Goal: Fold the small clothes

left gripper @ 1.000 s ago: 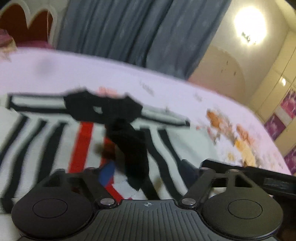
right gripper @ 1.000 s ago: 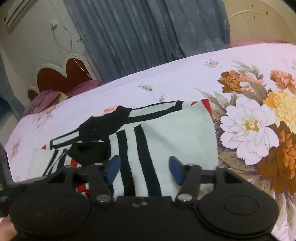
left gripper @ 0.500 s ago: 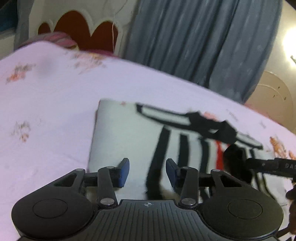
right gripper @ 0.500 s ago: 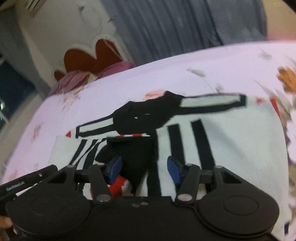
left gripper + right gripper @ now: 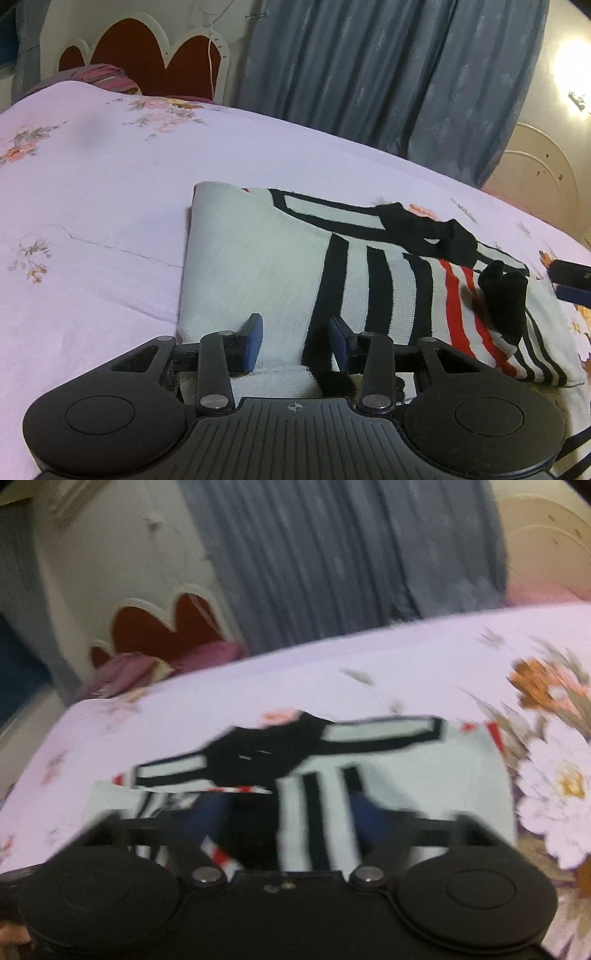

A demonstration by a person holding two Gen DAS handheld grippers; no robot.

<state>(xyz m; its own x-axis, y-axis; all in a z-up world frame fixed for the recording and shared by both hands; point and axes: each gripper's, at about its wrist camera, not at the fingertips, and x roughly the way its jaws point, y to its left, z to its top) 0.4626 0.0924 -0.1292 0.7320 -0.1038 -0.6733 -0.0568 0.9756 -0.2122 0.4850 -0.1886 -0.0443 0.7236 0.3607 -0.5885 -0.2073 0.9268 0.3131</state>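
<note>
A small white knit garment (image 5: 266, 266) with black and red stripes and a black collar (image 5: 432, 232) lies folded on the bed; it also shows blurred in the right wrist view (image 5: 399, 775). My left gripper (image 5: 295, 341) is open, its blue pads (image 5: 253, 339) either side of the garment's near left edge, fabric between them. My right gripper (image 5: 288, 819) is open over the near edge at the black and striped middle part, blurred by motion. Its fingertips (image 5: 570, 282) show at the far right of the left wrist view.
The bed (image 5: 92, 206) has a pale lilac sheet with large flowers (image 5: 554, 768) printed at the right. A scalloped red headboard (image 5: 147, 62) and a pillow (image 5: 103, 75) are at the far left. Grey-blue curtains (image 5: 388, 66) hang behind.
My left gripper has swung left from the garment's middle to its near left edge. My right gripper has shifted left toward the black collar part and is still moving.
</note>
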